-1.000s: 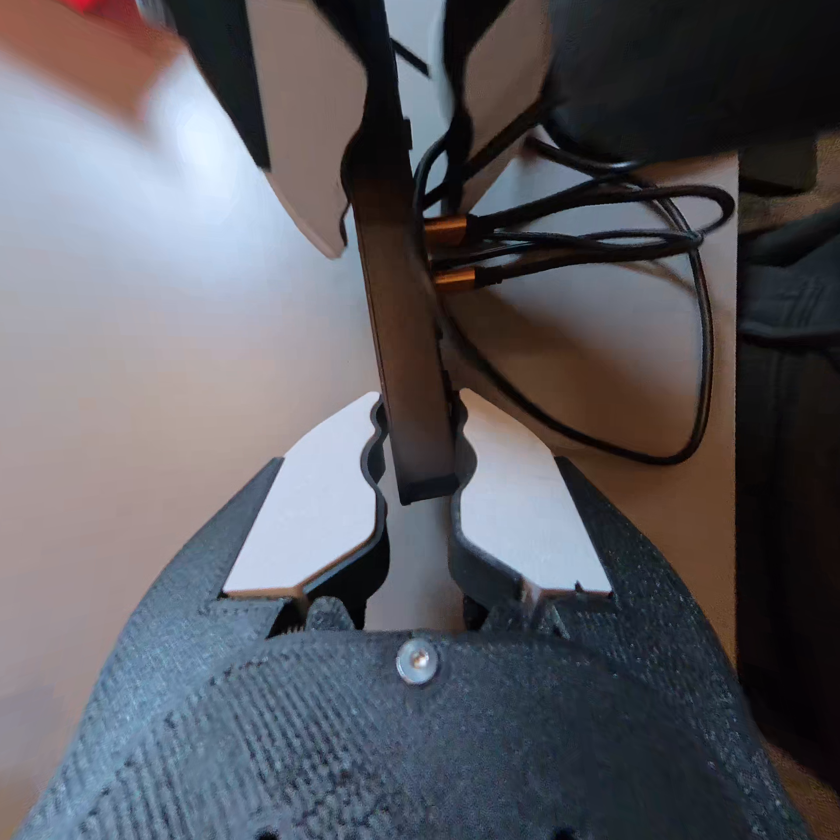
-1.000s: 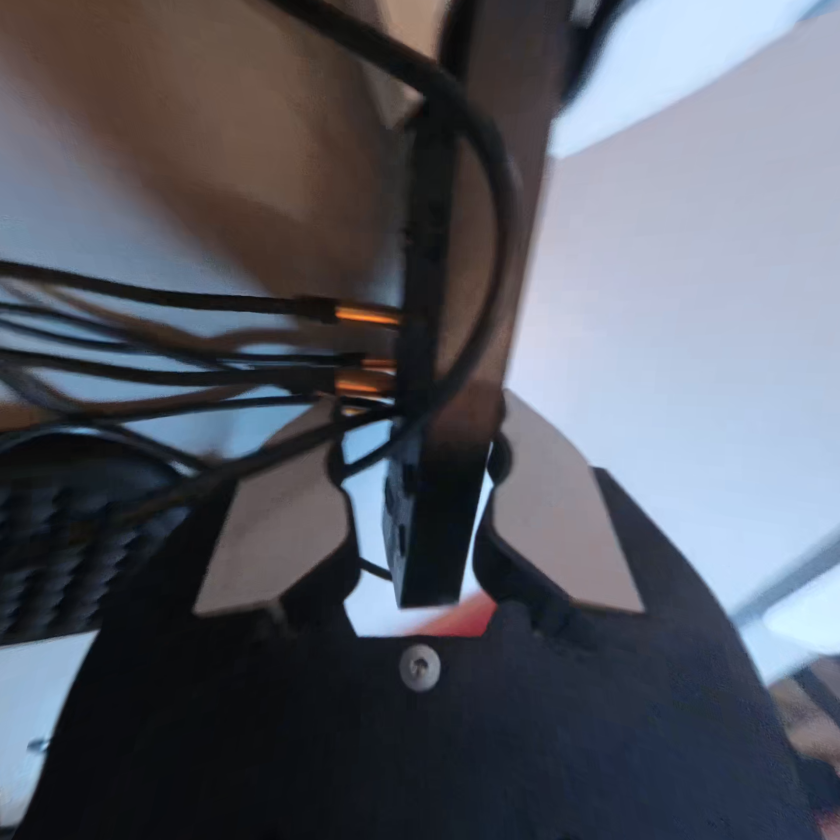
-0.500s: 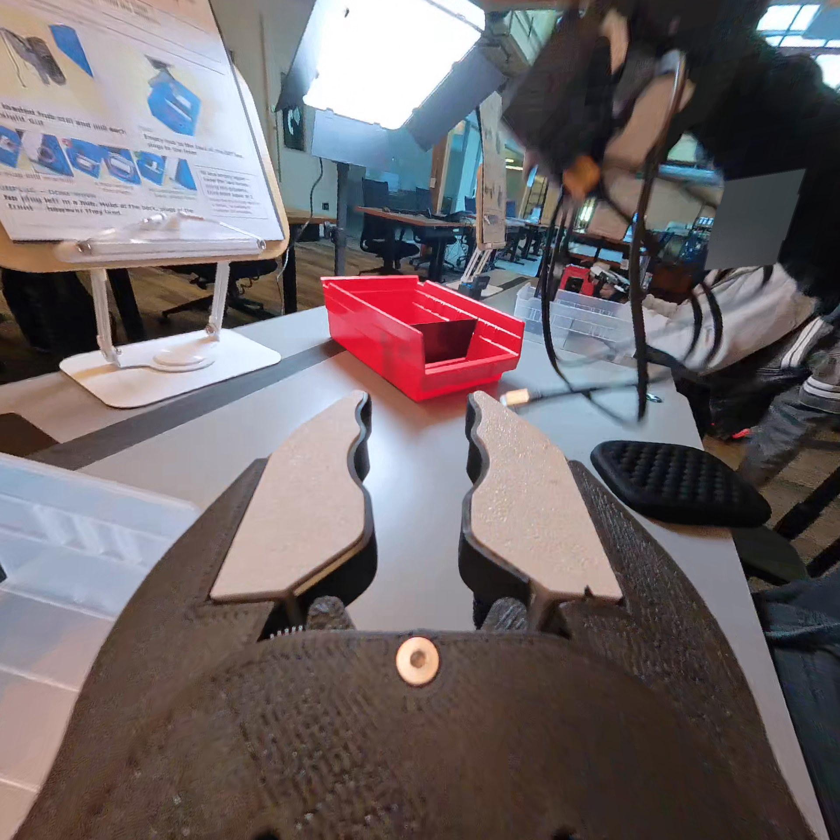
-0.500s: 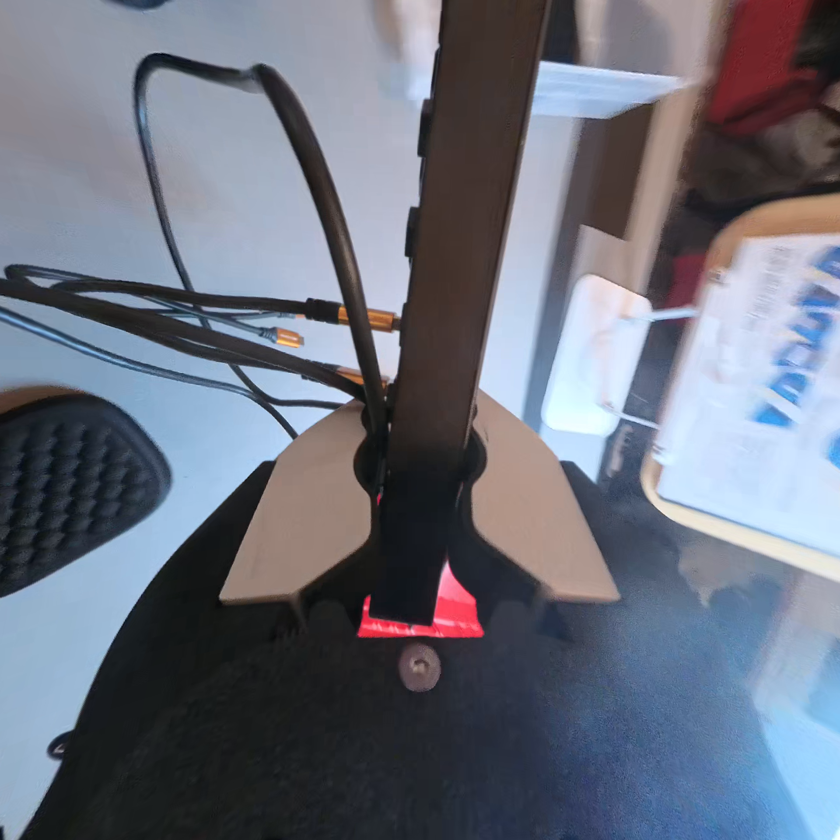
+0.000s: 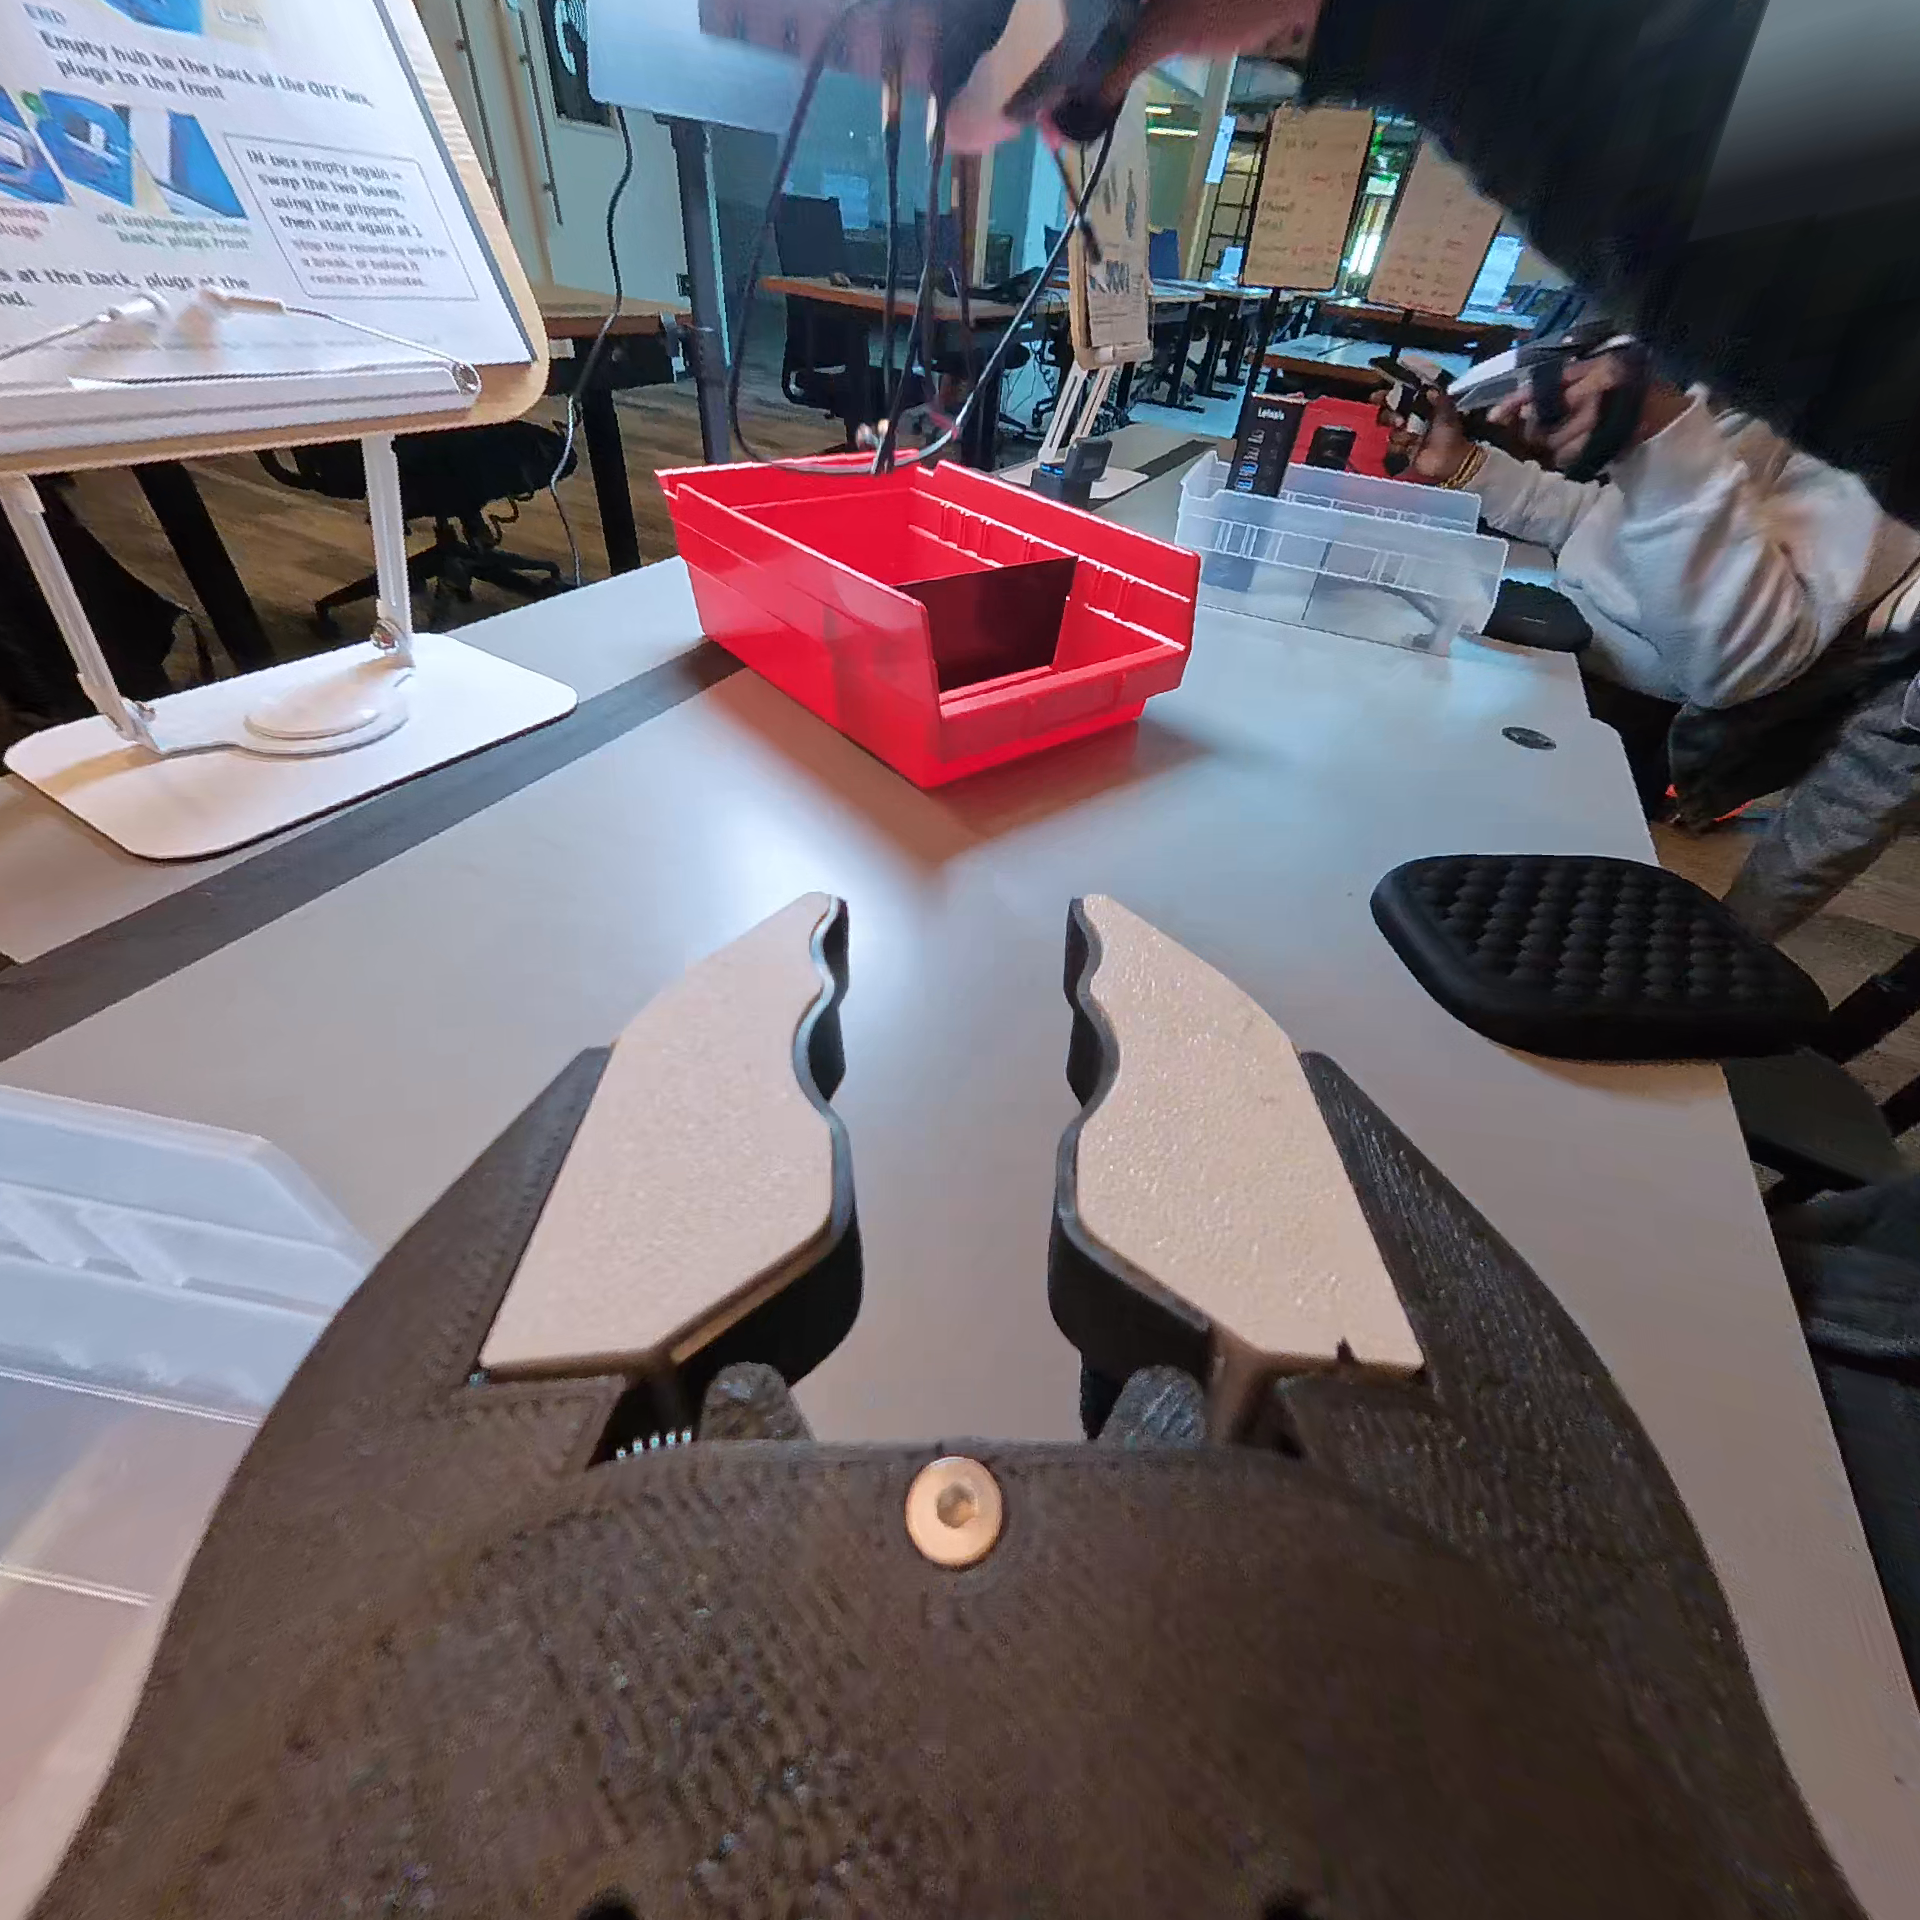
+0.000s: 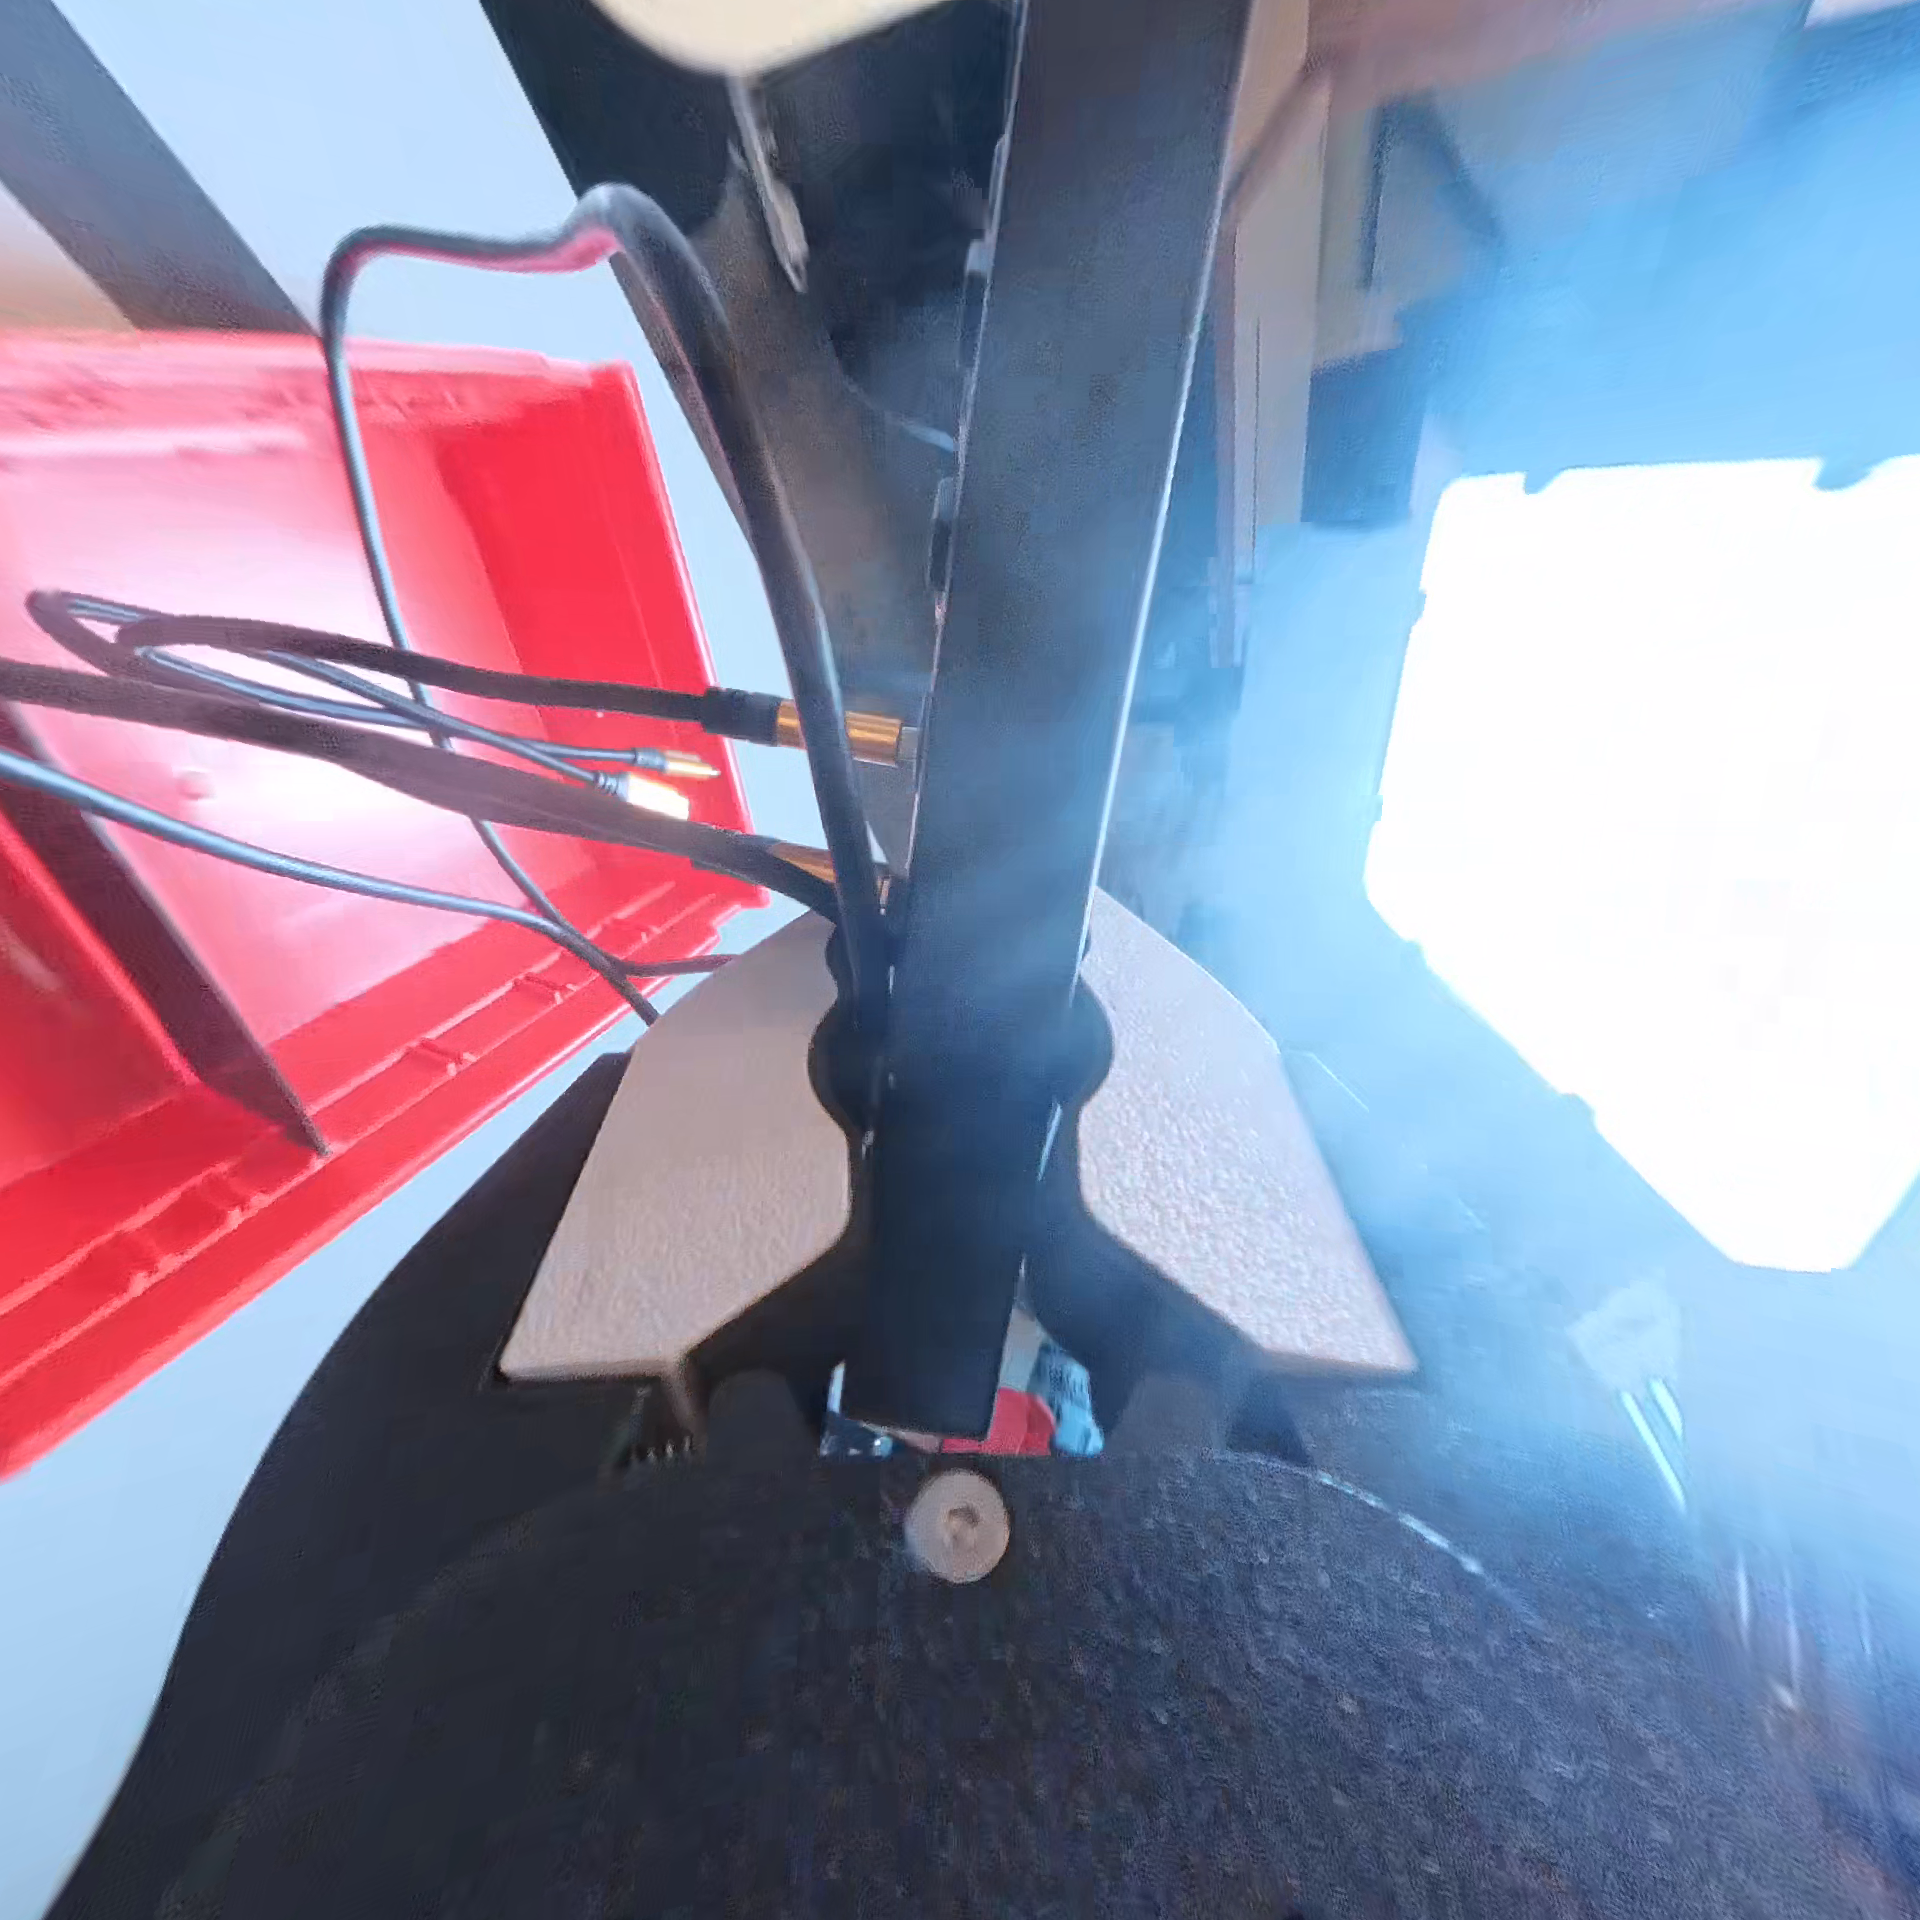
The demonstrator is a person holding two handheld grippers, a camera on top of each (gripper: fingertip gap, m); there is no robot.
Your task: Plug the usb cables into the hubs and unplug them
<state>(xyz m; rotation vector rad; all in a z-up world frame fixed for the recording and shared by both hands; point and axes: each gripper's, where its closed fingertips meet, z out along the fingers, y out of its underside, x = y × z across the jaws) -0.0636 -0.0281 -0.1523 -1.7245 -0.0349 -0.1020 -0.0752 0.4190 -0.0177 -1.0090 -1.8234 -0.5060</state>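
**Handling the hub and its cables**

The right gripper (image 6: 961, 1029) is clamped on the near end of the hub (image 6: 1049, 665), a slim, rigid black bar held above the red bin (image 6: 436, 1049). The left gripper (image 5: 951, 1018) hangs above the table (image 5: 1299, 790) with its fingers apart and nothing between them.

Two cables (image 6: 416, 675) are seated in the hub's side by gold plugs (image 6: 847, 732); other plugs dangle loose.

- The hub appears light and stiff, with smooth faces that may slip; grip it across the flat sides.
- The cords are limp and tangle easily. Take hold at the rigid plug shell, not the cord.
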